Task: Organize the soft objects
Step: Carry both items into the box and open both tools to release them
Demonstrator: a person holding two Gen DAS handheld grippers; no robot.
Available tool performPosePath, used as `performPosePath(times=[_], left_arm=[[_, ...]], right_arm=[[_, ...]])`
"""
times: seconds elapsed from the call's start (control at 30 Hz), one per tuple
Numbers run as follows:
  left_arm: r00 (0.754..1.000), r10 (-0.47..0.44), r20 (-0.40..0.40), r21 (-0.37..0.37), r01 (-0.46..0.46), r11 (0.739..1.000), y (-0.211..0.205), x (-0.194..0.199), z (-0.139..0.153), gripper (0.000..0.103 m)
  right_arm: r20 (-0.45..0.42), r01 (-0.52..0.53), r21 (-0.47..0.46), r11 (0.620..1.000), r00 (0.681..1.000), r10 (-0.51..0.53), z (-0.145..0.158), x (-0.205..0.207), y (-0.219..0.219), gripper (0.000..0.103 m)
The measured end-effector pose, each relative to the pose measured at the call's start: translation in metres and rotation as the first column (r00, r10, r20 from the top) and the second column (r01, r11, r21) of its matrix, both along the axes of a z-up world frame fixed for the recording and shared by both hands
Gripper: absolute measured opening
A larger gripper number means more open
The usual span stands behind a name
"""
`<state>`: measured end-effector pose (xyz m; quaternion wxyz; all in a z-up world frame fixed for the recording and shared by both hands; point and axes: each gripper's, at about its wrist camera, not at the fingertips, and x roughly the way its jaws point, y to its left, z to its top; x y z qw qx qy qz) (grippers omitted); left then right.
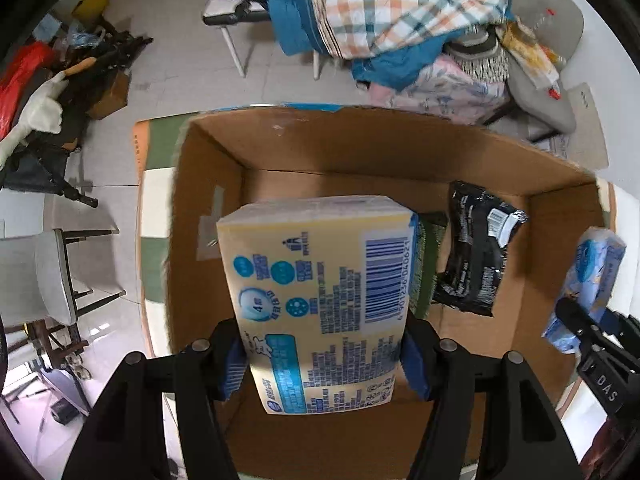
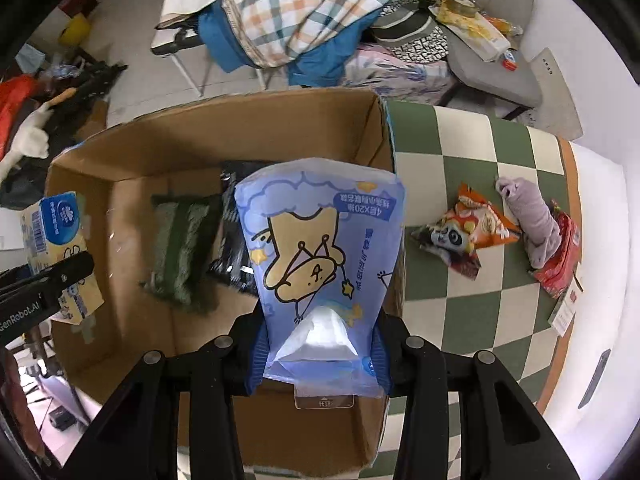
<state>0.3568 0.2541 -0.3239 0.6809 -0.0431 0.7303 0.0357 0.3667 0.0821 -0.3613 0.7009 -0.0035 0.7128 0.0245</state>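
Left fingers: the left gripper (image 1: 324, 364) pinches a yellow tissue pack (image 1: 320, 300) by its sides, blue pads (image 1: 234, 368) pressed into the wrapper; the jaws are just starting to ease apart while the pack is between them and not yet free.
Right fingers: the right gripper (image 2: 318, 356) is clamped as tight as it goes on a blue cartoon-print tissue pouch (image 2: 320, 248), squeezing the soft film near the tissue opening.
Left pack position: hanging over the inside of the cardboard box (image 1: 360, 148), above the bare floor beside a green fuzzy cloth (image 2: 180, 248).
Box contents: the green cloth and a black foil packet (image 1: 476, 256) lie side by side on the bottom.
Right pouch position: above the box, near its right wall, over the black packet.
Outside the box, right: an orange snack bag (image 2: 468, 236), a grey rolled cloth (image 2: 532, 224) and a red packet (image 2: 560, 264) sit on the checkered mat (image 2: 460, 168), not yet sorted.
Risk, left: released from this height, the pack may tip and land on edge, or on the cloth, wasting floor space.
Risk, right: a drop this near the wall could catch the rim, leaving the pouch outside.
Risk, both: the two grippers are close together over one box and could knock each other.
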Motion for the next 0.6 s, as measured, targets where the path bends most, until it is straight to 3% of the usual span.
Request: performPosePath(times=[0.13, 0.17, 0.23, 0.3, 0.43, 0.53, 0.6], left_arm=[[0.999, 0.014, -0.045, -0.007, -0.014, 1.0, 0.0, 0.009, -0.014, 0.062], [0.999, 0.012, -0.043, -0.011, -0.013, 1.0, 0.0, 0.011, -0.016, 0.063], [0.999, 0.005, -0.034, -0.004, -0.006, 1.0, 0.0, 0.015, -0.016, 0.079], [1.0, -0.004, -0.02, 0.018, 0.005, 1.0, 0.0, 0.016, -0.014, 0.088], [1.0, -0.005, 0.008, 0.041, 0.004, 0.999, 0.004, 0.015, -0.007, 0.092], [0.999, 0.017, 0.04, 0.023, -0.018, 1.0, 0.009, 0.012, 0.002, 0.101], [0.997, 0.033, 0.067, 0.014, -0.034, 0.999, 0.013, 0.009, 0.009, 0.101]], right_arm=[[-0.009, 0.021, -0.024, 0.999, 1.0, -0.021, -0.018, 0.015, -0.002, 0.049], [-0.008, 0.027, -0.024, 0.999, 1.0, -0.027, -0.02, 0.018, -0.003, 0.054], [-0.012, 0.032, -0.021, 0.999, 0.999, -0.033, -0.024, 0.021, -0.004, 0.061], [-0.017, 0.037, -0.007, 0.999, 0.999, -0.037, -0.025, 0.023, -0.004, 0.066], [-0.008, 0.031, -0.008, 1.0, 0.999, -0.031, -0.023, 0.024, -0.001, 0.074], [-0.006, 0.026, 0.0, 1.0, 1.0, -0.026, -0.02, 0.022, 0.002, 0.083], [0.006, 0.017, 0.009, 1.0, 1.0, -0.017, -0.016, 0.019, 0.004, 0.092]])
